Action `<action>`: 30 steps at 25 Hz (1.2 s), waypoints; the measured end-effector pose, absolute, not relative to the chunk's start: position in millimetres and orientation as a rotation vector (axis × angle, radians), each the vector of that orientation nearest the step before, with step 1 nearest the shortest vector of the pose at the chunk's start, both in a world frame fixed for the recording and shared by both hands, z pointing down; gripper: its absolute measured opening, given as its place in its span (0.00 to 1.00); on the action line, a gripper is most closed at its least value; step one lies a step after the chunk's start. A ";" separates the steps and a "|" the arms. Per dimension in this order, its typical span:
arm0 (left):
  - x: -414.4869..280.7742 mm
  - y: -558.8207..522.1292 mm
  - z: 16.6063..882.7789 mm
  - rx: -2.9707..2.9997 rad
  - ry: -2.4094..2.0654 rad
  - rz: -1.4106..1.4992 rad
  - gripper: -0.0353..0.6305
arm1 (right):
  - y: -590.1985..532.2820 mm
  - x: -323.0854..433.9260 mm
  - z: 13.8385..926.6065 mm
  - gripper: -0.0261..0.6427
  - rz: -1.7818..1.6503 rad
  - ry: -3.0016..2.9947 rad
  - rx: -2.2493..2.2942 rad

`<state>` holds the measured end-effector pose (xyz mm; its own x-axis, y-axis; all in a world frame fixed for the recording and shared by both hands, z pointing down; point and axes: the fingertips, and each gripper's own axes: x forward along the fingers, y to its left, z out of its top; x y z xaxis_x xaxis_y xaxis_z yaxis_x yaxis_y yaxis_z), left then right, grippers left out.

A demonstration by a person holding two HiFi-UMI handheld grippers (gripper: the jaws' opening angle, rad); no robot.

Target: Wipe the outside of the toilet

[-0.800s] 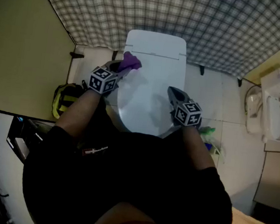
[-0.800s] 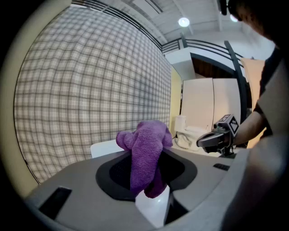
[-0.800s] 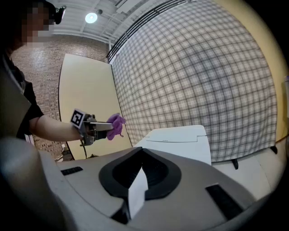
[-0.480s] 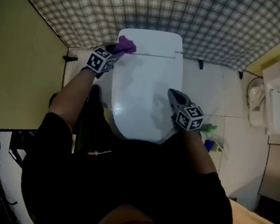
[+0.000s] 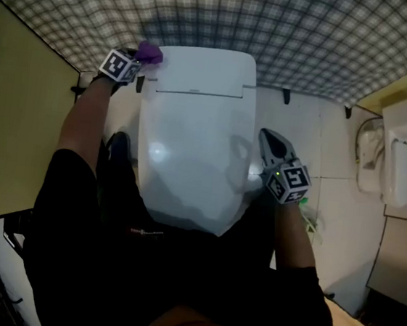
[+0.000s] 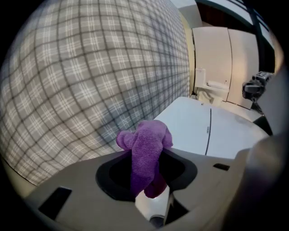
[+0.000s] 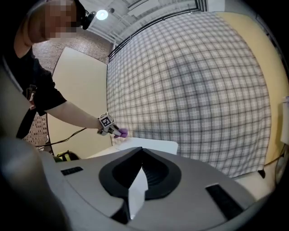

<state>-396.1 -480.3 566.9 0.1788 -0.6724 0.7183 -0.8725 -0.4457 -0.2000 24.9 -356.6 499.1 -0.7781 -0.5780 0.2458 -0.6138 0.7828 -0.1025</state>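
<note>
Toilet (image 5: 191,143) wiping at rear left corner: press cloth (image 6: 146,149), clamped in left gripper (image 5: 138,58) fingers, flat along the edge; hold right gripper (image 5: 267,138), fingers together, clear.

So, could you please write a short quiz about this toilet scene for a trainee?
1. True or false: the left tongs are shut on a purple cloth.
2. Which part of the toilet is the cloth nearest to? A. the front rim; B. the rear left corner; C. the right side.
3. Fill in: the right tongs are shut and hold ____.
Key: 1 true; 2 B; 3 nothing.
</note>
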 end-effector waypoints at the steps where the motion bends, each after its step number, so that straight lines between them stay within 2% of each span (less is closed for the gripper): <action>1: -403.0 -482.2 574.0 2.180 -1.441 1.150 0.27 | -367.9 27.5 498.4 0.04 0.263 -2.775 0.956; 5: -422.0 -503.1 599.3 2.132 -1.327 1.240 0.27 | -405.5 32.6 504.8 0.04 0.292 -2.794 0.976; 16: -403.6 -526.4 622.5 2.104 -1.190 1.290 0.26 | -410.8 36.2 541.4 0.04 0.392 -2.828 0.911; 23: -363.8 -551.1 618.3 2.119 -1.187 1.332 0.26 | -405.5 60.1 554.8 0.04 0.438 -2.823 0.941; 30: -266.2 -589.5 617.2 2.229 -1.141 1.291 0.26 | -407.9 96.5 562.8 0.04 0.475 -2.829 0.987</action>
<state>-266.2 -589.5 617.2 0.2712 -0.4783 0.8353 -0.7701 -0.6284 -0.1098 96.5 -407.9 562.8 -0.7833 -0.5879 0.2020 -0.6216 0.7402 -0.2562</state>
